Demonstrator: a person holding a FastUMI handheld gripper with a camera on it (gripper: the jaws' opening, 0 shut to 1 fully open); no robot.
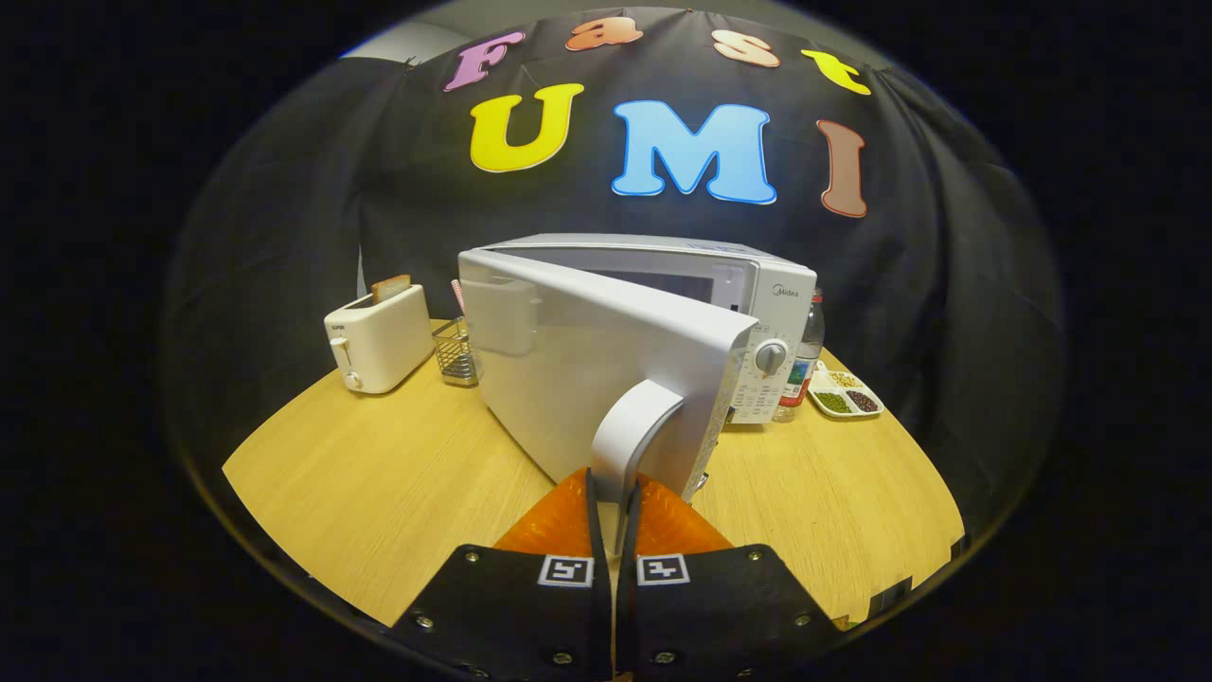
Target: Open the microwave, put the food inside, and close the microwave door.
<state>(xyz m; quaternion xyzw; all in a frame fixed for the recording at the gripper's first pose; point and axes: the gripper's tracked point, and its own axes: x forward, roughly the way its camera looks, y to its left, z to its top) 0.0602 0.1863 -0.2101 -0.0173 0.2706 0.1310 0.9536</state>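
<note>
We find the gripper (614, 493) clenched on the door handle (632, 431) of the microwave (663, 332), both fingers pressing its lower end. The handle stands upright just ahead of the fingers, and the door (578, 365) is swung partly out, hinged at its far left edge. We judge the opening step still in hand; the swing continues toward us and leftward. On the table (379, 483), the toaster (377, 338) holds a slice, the wire basket (457, 355) stands beside it, and a divided tray (846, 393) holds dried beans. We cannot see the cavity's contents.
</note>
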